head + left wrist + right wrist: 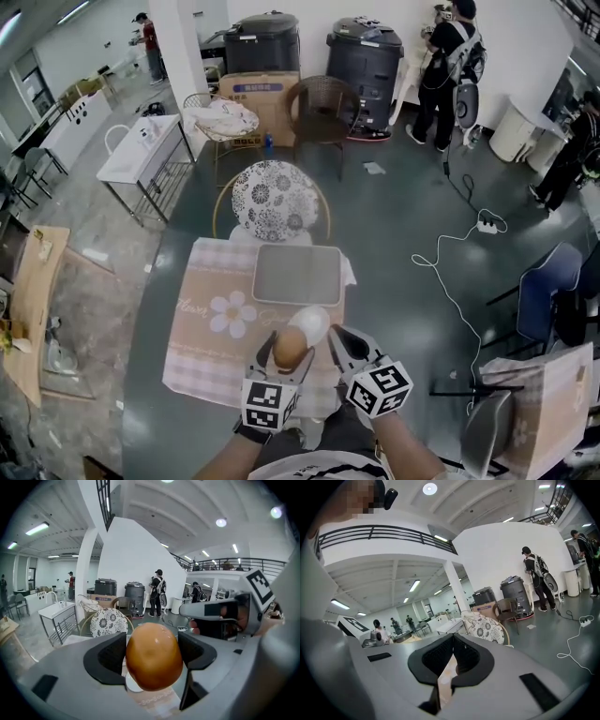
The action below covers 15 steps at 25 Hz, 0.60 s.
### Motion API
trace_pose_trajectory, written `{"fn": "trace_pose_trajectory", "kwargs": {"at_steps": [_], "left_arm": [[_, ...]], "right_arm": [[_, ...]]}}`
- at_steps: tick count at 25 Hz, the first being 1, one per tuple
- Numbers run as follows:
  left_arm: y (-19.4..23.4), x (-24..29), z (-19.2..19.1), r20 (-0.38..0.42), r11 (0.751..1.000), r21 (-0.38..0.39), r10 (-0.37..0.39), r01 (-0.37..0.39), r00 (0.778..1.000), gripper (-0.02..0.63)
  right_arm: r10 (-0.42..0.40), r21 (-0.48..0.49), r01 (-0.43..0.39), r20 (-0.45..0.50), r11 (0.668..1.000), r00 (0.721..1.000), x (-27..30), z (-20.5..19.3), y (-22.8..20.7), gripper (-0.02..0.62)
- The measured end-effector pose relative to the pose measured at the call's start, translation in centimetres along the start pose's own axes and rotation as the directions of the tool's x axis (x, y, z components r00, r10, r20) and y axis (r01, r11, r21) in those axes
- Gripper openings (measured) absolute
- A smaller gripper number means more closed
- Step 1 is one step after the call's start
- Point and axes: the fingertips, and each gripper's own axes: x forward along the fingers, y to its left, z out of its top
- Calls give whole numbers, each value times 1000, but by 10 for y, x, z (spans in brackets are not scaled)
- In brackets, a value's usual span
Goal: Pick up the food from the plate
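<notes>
A round golden-brown bun (pixel 290 348) (pixel 153 656) is clamped between the jaws of my left gripper (pixel 291 349) (pixel 152 654), lifted above the white plate (pixel 311 323), whose rim shows just under the bun in the left gripper view. My right gripper (pixel 336 341) (pixel 453 660) hovers close to the right of the bun at the table's near edge, its jaws shut with nothing between them.
A grey tray (pixel 297 274) lies beyond the plate on the pink flowered cloth (pixel 225 314). A chair with a patterned round cushion (pixel 275 200) stands at the table's far side. People, black bins and a cable on the floor are further off.
</notes>
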Motion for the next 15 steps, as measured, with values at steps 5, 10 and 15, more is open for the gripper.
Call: {"fn": "trace_pose_trajectory", "kwargs": {"at_steps": [5, 10, 15], "left_arm": [[-4, -18, 22, 38, 1000, -11, -19, 19, 999, 341], [-12, -34, 49, 82, 998, -9, -54, 55, 995, 341], [-22, -54, 77, 131, 995, 0, -101, 102, 986, 341]], "right_arm": [[1, -23, -1, 21, 1000, 1000, -5, 13, 13, 15], [-3, -53, 6, 54, 999, 999, -9, 33, 26, 15], [-30, -78, 37, 91, 996, 995, -17, 50, 33, 15]]}}
